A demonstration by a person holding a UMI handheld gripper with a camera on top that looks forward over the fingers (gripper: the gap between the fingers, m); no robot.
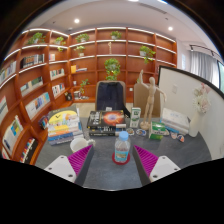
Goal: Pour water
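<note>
1. The bottle stood on the bench, just ahead of the tongs and centred on the gap between the two fingers.
2. The tongs were wide apart, holding nothing; their pink pads flanked the bottle's lower part with clear space on both sides.
3. The bottle's long axis ran vertical: upright, cap up, base on the bench.
4. The coming move seemed to turn on this alone: the bottle lay straight ahead, so a forward push would bring the fingers to either side of its body.
5. Beyond the bottle, further along the bench, lay boxes and small clutter. I could not pick out a cup or other vessel to pour into.
</note>
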